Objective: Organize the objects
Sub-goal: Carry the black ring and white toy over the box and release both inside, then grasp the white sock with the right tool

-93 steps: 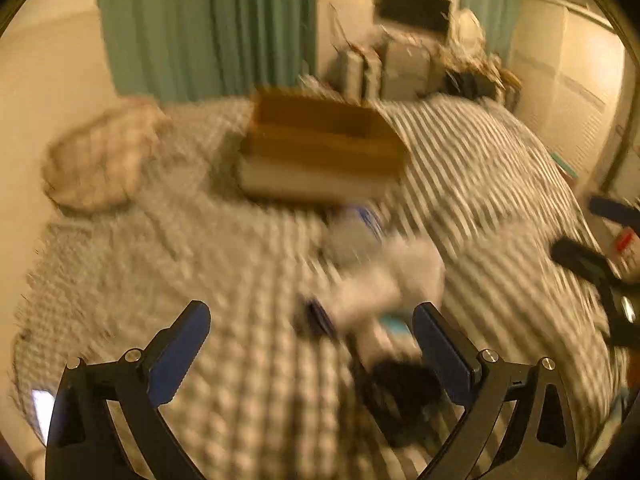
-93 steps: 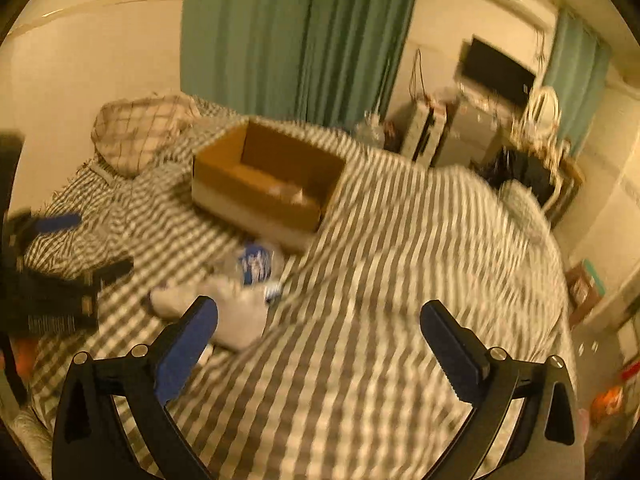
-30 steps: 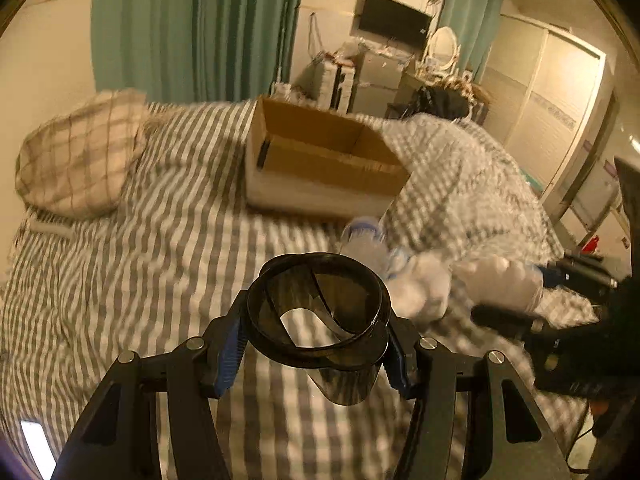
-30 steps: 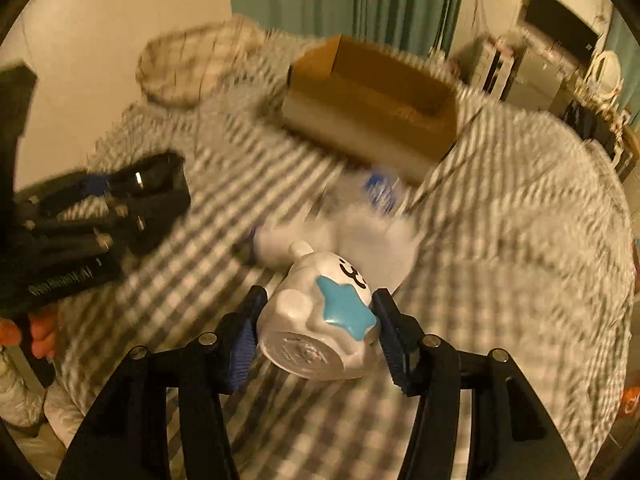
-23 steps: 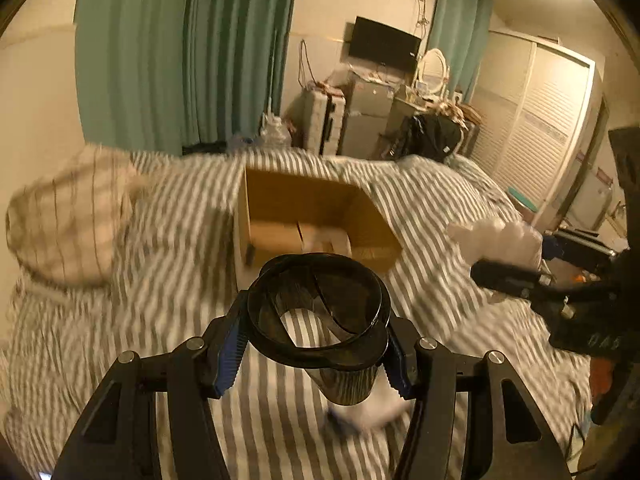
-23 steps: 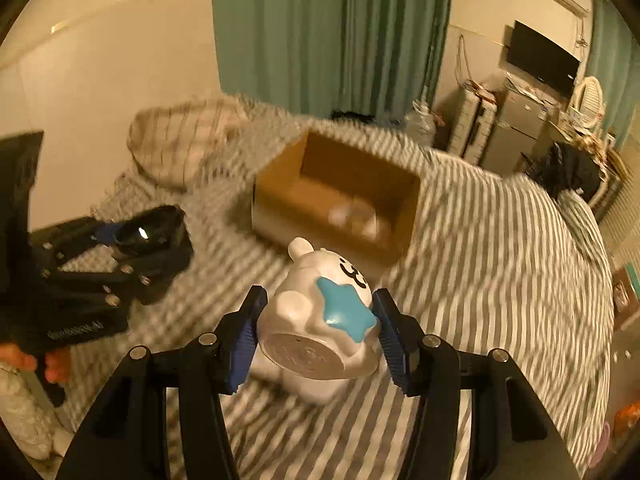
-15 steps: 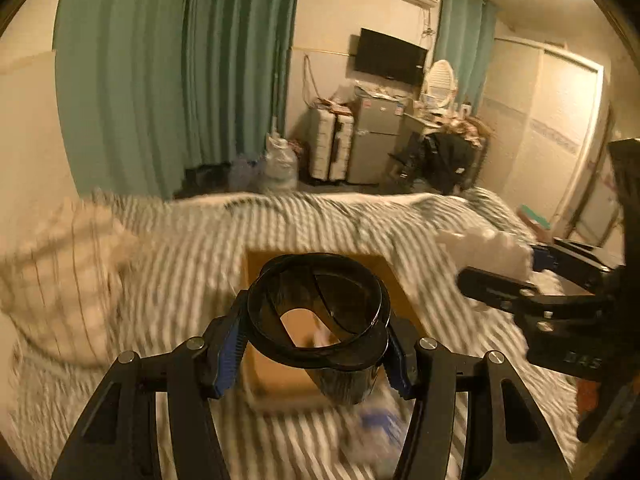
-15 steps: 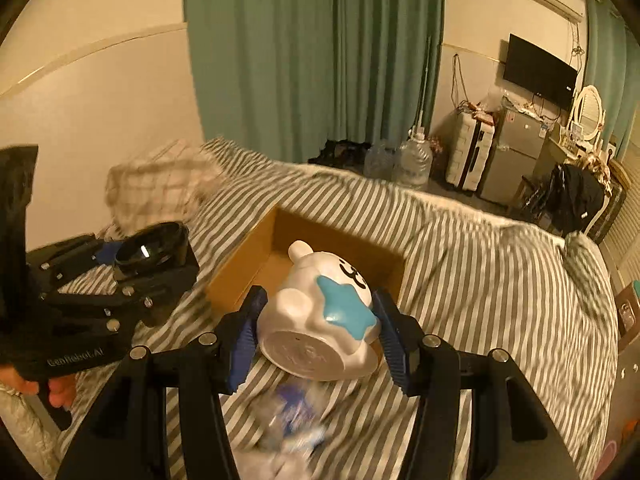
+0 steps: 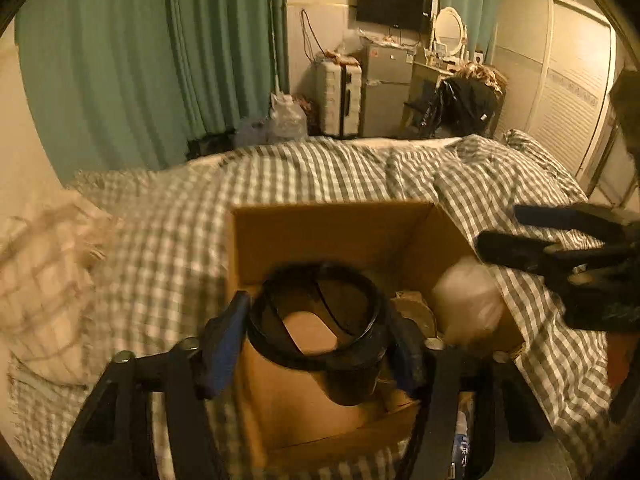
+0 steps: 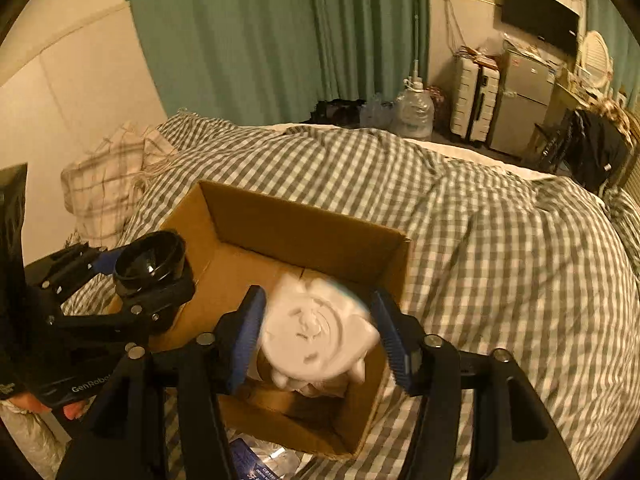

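Observation:
An open cardboard box [image 9: 332,232] [image 10: 304,236] sits on the checked bed. My left gripper [image 9: 316,336] is shut on a dark translucent cup [image 9: 320,316] and holds it over the box's left part; it also shows in the right wrist view [image 10: 150,260]. My right gripper [image 10: 320,336] has opened a little; the white figurine [image 10: 316,336] is blurred between the fingers, tipping into the box. It shows blurred in the left wrist view [image 9: 466,300].
A plaid pillow [image 10: 108,184] lies left of the box. A plastic bottle with a blue label [image 10: 256,464] lies in front of the box. Green curtains [image 9: 160,60], a suitcase [image 10: 474,100] and a fridge [image 10: 524,100] stand beyond the bed.
Both grippers moved forward over the box. The right gripper's fingers have spread and the white figurine has turned and is dropping into the box. The left still holds the cup.

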{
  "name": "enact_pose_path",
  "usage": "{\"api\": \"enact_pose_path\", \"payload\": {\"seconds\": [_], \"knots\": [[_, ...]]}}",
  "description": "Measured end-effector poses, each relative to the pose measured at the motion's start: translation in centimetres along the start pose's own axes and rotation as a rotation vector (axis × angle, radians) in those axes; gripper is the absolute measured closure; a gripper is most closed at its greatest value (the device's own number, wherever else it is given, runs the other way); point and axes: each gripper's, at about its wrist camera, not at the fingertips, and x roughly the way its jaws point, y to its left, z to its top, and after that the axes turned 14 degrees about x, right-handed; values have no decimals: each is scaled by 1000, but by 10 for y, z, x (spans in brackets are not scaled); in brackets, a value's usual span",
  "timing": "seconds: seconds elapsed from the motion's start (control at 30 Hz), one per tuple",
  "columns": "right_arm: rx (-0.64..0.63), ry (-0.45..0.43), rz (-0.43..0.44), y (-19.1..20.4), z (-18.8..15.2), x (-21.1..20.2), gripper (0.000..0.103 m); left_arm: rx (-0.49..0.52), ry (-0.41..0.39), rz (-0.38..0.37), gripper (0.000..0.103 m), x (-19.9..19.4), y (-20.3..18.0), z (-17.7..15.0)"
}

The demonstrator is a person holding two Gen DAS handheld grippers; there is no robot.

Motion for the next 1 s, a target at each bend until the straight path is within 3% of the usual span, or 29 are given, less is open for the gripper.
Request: {"api": "enact_pose_path", "payload": {"seconds": [0.03,0.07,0.23,0.3,0.43,0.6,0.8,1.0], "knots": [[14,-28,-1,-2,1,-11,22,-2,-27,27,10,-14,1,1],[22,-57,1,-2,1,-22,16,-5,-58,44,0,-28,2,2],[25,-203,1,5,2,-109,1,-3,-128,91,0,-100,1,2],[11,-245,-14,12,-7,-140,1,-3,-144,101,0,-128,-1,-5],[-97,-265,-42,29,-36,-195,1,4,-159,110,0,-172,-9,-25],[-168,-284,-63,40,-87,-232,1,-38,-135,108,0,-200,-22,-70],[-119,-166,-74,32,-149,-188,1,-132,-87,92,0,-178,-44,-138],[-96,83,-93,30,-205,-86,2,-97,44,144,0,-136,-54,-174]]}}
